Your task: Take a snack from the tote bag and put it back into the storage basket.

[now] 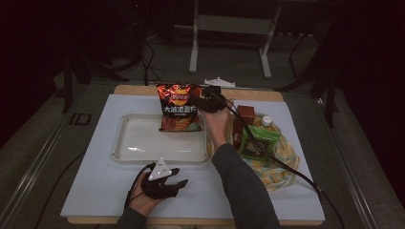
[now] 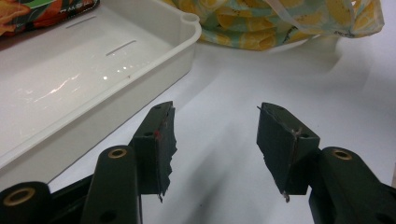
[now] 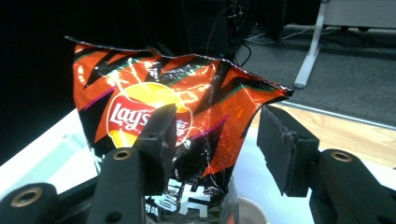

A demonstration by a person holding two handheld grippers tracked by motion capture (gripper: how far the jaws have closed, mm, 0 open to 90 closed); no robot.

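Beyond the right gripper (image 1: 198, 101), whose jaws stood apart, the white tray (image 1: 125, 153) held the chip bag (image 1: 179, 112) at its far edge, apparently just placed. Remaining groceries sat in the yellow bag (image 1: 279, 167). Nearer, the left gripper (image 1: 177, 183) rested unclenched, empty.

We see a glossy, crinkled foil chip bag (image 3: 177, 116), a smooth shiny white plastic tray (image 2: 154, 60), a soft printed cloth bag (image 2: 280, 23) and a matt white table cover (image 2: 243, 79)
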